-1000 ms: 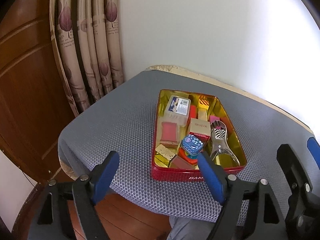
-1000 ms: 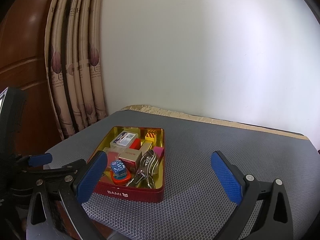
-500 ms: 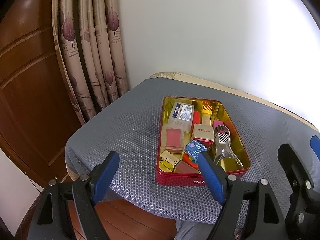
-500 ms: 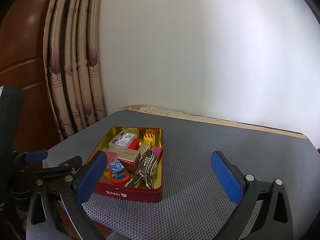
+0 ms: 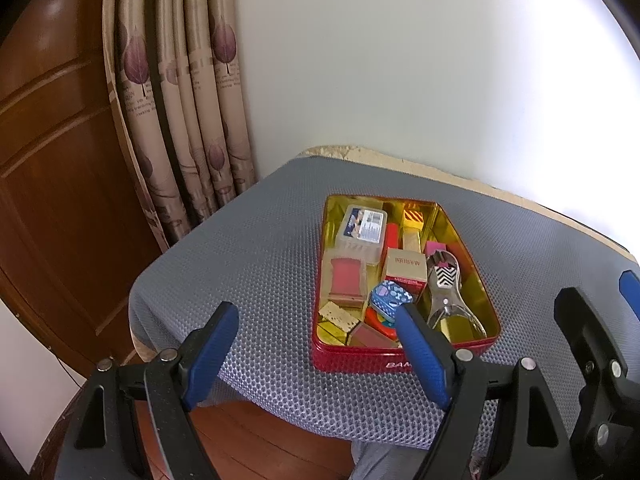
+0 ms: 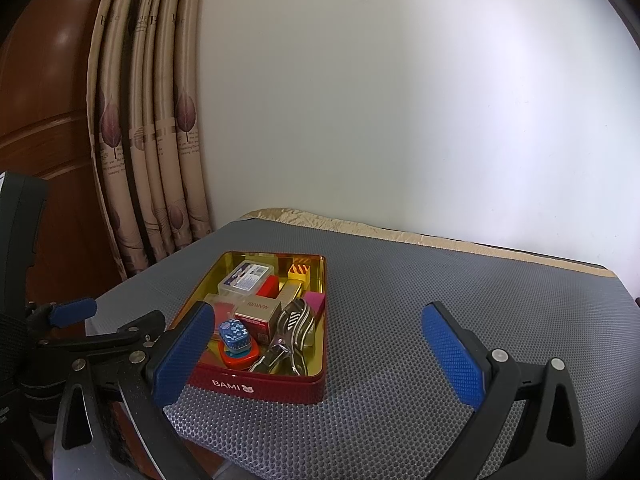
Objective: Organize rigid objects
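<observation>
A red tin (image 5: 352, 362) (image 6: 264, 386) with a gold inside stands on the grey mesh mat near the table's front left edge. It holds several small things: a clear plastic box (image 5: 362, 230) (image 6: 246, 276), a MARUBI carton (image 5: 404, 266) (image 6: 256, 312), a zigzag-patterned metal punch (image 5: 446, 284) (image 6: 294, 326), a blue patterned cube (image 5: 388, 296) (image 6: 235, 334) and wooden blocks. My left gripper (image 5: 320, 348) is open and empty, in front of the tin. My right gripper (image 6: 320, 350) is open and empty, in front of the tin's right side.
The grey mat (image 6: 460, 296) covers the table, with bare mat to the right of the tin. A white wall stands behind. A curtain (image 5: 180, 120) and a wooden door (image 5: 48, 152) are on the left. The floor (image 5: 260, 440) shows below the table's front edge.
Both grippers have drawn back and up a little from the tin, so more of the table and wall shows. Both stay open. Nothing in the tin has moved.
</observation>
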Motion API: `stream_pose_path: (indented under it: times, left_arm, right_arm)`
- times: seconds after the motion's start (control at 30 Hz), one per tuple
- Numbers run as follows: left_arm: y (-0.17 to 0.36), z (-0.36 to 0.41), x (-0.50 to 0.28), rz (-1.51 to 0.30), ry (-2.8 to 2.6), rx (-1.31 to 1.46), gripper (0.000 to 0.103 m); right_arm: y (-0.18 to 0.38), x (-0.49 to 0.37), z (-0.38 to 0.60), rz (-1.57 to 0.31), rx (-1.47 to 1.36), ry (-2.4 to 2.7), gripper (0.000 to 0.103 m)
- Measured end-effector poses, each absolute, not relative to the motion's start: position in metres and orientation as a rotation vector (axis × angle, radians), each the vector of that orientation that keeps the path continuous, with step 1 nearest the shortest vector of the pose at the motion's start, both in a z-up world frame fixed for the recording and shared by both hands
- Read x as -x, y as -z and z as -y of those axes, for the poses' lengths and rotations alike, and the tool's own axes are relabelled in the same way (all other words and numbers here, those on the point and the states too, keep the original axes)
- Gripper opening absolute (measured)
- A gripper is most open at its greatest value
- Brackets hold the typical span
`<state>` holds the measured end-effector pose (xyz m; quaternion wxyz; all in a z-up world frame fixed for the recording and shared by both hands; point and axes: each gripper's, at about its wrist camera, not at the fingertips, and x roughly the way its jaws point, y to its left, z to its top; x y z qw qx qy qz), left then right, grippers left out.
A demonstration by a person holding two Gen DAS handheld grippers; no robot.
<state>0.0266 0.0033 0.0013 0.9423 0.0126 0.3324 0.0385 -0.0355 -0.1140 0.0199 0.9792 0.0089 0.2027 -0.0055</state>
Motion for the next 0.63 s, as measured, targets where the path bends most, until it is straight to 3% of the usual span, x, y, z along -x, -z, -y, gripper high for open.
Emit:
stream_pose_path:
  times: [0.2,0.63]
  left_arm:
    - [-0.009,0.004,-0.012,-0.544,-0.115,-0.093,0.083]
    - [-0.007,0.015,-0.015,-0.589,-0.058,-0.123,0.083]
  right_arm:
    - [-0.022,0.036,0.117,-0.406,-0.029,0.015,0.103]
    - [-0.028,0.033,0.135,-0.402,-0.036,0.042,0.103]
